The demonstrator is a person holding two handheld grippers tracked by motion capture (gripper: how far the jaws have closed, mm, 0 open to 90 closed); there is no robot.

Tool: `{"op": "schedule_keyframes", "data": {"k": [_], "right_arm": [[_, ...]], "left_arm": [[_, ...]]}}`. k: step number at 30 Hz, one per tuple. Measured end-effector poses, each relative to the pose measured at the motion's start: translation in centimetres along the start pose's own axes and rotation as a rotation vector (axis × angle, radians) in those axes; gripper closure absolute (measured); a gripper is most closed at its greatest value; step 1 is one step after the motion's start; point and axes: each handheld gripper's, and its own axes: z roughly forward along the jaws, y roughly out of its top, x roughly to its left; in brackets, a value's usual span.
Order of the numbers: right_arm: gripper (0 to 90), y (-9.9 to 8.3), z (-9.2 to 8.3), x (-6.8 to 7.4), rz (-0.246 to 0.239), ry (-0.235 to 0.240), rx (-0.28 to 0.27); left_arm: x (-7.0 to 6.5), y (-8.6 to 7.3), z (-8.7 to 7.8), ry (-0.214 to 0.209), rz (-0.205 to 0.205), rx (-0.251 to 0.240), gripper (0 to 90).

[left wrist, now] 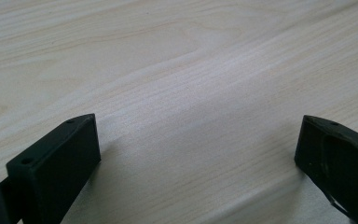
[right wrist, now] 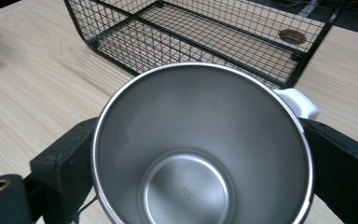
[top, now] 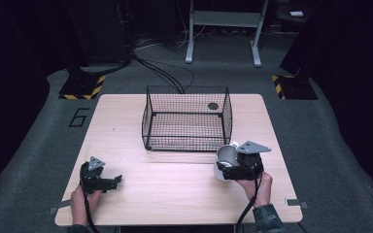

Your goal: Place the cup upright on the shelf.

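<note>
The right tongs (top: 229,165) are clamped on a shiny metal cup (right wrist: 200,154), one jaw on each side of it. The cup has a white handle (right wrist: 300,103) and sits near the right front part of the counter (top: 175,194), just in front of the black wire basket (top: 187,119). The left tongs (top: 111,182) are wide apart, low over bare wood near the left front corner, holding nothing.
</note>
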Motion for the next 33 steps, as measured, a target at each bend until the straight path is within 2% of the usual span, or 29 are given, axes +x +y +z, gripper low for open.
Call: {"op": "schedule_keyframes", "data": {"k": [7, 21, 33], "right_arm": [[6.0, 1.0, 0.7, 0.7, -0.028, 0.028, -0.001], [6.0, 2.9, 1.4, 1.4, -0.04, 0.075, -0.008], [6.0, 5.2, 1.3, 1.8, -0.063, 0.104, -0.018]], "left_arm": [[0.0, 0.0, 0.0, -0.002, -0.001, 0.0, 0.0], [0.0, 0.0, 0.0, 0.002, 0.0, 0.005, 0.0], [-0.1, 0.1, 0.1, 0.018, -0.015, -0.001, 0.0]]}}
